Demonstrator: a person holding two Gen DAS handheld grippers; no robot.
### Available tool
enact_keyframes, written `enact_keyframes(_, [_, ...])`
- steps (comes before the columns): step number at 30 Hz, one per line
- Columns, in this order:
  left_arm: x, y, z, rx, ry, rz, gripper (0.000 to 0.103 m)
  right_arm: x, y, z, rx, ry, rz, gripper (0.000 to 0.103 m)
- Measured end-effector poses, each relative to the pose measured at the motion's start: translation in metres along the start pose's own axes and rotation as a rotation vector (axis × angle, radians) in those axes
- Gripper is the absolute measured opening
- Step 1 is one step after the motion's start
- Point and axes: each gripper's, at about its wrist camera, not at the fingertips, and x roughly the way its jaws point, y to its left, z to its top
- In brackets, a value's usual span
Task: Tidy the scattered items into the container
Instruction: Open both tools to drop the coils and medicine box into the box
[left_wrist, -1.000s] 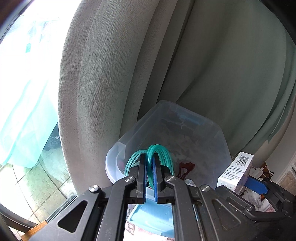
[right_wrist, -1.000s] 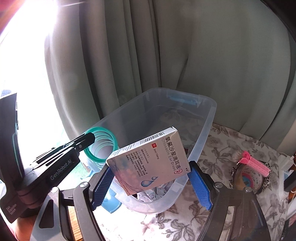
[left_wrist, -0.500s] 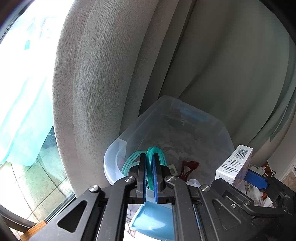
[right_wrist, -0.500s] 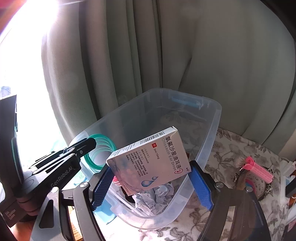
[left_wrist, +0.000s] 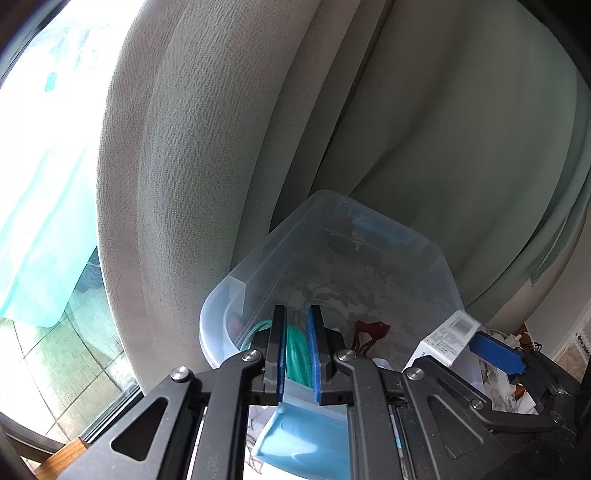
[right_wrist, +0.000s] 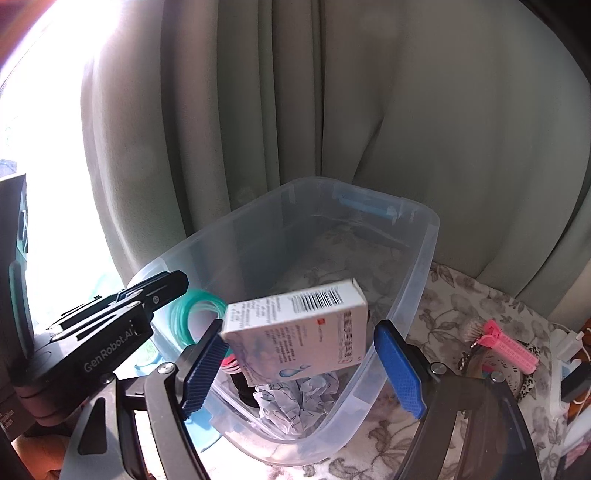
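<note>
While your left gripper (left_wrist: 297, 347) hangs over the near-left corner of the clear plastic container (left_wrist: 439, 266), its jaws are opening, a narrow gap showing, with the teal tube coil (left_wrist: 295, 350) between the pads and dropping into the bin; pad contact looks gone but it's hard to be sure. Your right gripper (right_wrist: 301, 363) has jaws spread wide; the white medicine box (right_wrist: 299, 328) sits tilted between them, blurred, its left end against the left pad, clear of the right pad, so it seems loose over the container's near end. Crumpled paper (right_wrist: 295, 397) lies inside on the bottom. Pink hair roller (right_wrist: 511, 345) sits on the floral tablecloth (right_wrist: 443, 314), right of the container, apart from it
</note>
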Motion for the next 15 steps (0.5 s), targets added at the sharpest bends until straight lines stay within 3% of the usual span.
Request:
enact_keyframes(7, [-0.006, -0.001, 0.0, 0.002, -0.008, -0.015, 0.035, -0.004, -0.002, -0.001, 0.018, -0.003, -0.007, 0.083])
enact_keyframes(15, [-0.017, -0.001, 0.002, -0.003, -0.012, -0.004, 0.047, -0.009, 0.002, -0.004, 0.001, -0.001, 0.0, 0.083])
